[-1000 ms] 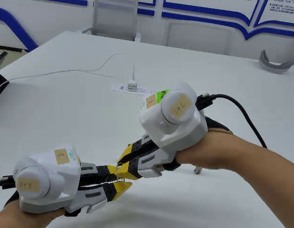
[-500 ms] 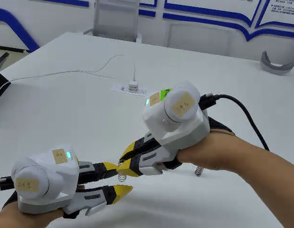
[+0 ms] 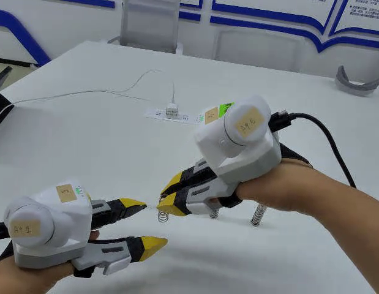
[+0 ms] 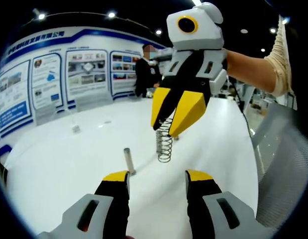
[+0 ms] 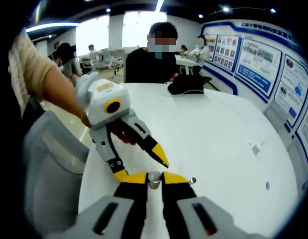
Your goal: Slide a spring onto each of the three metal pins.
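The right gripper (image 3: 168, 205) has its jaws clamped on the top coils of a spring (image 4: 163, 142). The spring hangs upright with its lower end at or just above the table (image 3: 85, 135); which of the two cannot be told. A bare pin (image 4: 128, 160) stands just beside it. The left gripper (image 3: 142, 225) hovers near, jaws apart and holding nothing. A second spring (image 3: 258, 214) stands off to the right, leaning a little, probably over a pin of its own. To do this step well, the person likely needs to centre the spring's open end over the pin's tip, keep it plumb, and grip lightly so the coils are not crushed. Then the spring should go straight down. The left gripper could steady the pin if it rocks.
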Tool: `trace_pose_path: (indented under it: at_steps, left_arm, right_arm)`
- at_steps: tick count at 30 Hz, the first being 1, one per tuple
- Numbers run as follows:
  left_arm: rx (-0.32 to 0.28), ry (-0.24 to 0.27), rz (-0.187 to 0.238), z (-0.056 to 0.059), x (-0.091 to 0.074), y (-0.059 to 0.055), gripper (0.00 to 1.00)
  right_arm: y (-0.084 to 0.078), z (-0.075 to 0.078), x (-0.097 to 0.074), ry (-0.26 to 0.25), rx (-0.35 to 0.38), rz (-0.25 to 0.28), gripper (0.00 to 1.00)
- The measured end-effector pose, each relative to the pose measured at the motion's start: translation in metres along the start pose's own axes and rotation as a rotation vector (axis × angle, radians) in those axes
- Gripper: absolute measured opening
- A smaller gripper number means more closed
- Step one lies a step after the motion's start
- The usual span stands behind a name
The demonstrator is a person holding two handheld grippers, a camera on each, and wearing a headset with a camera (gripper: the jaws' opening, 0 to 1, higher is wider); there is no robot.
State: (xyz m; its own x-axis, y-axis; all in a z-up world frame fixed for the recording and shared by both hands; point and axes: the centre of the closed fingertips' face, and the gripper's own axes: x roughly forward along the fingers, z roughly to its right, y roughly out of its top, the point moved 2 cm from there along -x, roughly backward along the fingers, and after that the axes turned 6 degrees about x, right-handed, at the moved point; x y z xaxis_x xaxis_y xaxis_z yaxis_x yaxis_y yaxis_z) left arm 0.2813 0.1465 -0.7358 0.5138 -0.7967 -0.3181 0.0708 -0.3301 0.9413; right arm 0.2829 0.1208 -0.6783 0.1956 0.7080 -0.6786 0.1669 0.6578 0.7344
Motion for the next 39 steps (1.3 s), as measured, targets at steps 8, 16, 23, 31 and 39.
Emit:
trace_pose_path:
  at_steps: [8,16,23,31,39]
  left_arm:
    - [-0.017,0.021,0.001,-0.005,-0.002,-0.001,0.53]
    - [-0.029,0.029,0.003,-0.007,-0.002,-0.001,0.57]
    - [-0.039,0.032,0.003,-0.007,-0.002,-0.002,0.59]
    - [-0.048,0.033,0.002,-0.007,-0.002,-0.002,0.62]
    - [-0.056,0.034,-0.002,-0.007,-0.002,-0.004,0.65]
  right_arm:
    - [0.002,0.014,-0.009,-0.041,0.019,0.012,0.12]
    - [0.006,0.031,-0.013,-0.092,0.045,0.036,0.12]
    - [0.006,0.05,-0.008,-0.162,0.078,0.064,0.12]
    - [0.004,0.065,0.004,-0.198,0.11,0.078,0.12]
    - [-0.003,0.068,0.015,-0.2,0.12,0.058,0.12]
